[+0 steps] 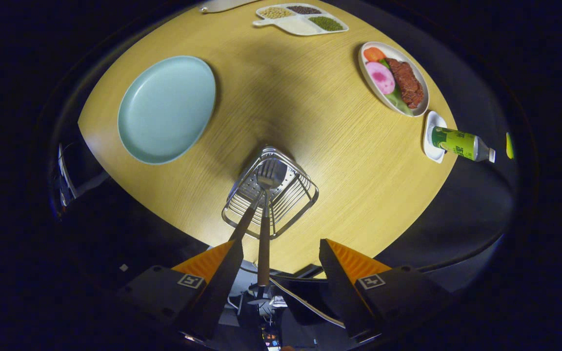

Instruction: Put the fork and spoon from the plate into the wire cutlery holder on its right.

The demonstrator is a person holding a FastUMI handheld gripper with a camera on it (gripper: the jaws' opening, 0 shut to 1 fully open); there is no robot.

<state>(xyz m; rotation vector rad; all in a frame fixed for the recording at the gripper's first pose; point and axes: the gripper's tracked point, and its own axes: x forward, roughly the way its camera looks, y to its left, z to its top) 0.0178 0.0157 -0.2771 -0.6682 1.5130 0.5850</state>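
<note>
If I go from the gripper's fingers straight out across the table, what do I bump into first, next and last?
Open gripper → wire cutlery holder with the spoon and fork standing in it → bare wooden table → divided tray of beans at the far edge.

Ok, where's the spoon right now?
In the gripper view the spoon stands head-down in the wire cutlery holder beside the fork, just ahead of the open gripper, right of the empty plate.

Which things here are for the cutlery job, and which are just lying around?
For the job: plate, holder, fork and spoon standing in it, gripper with jaws open.
Lying about: food dish, bean tray, bottle.
</note>
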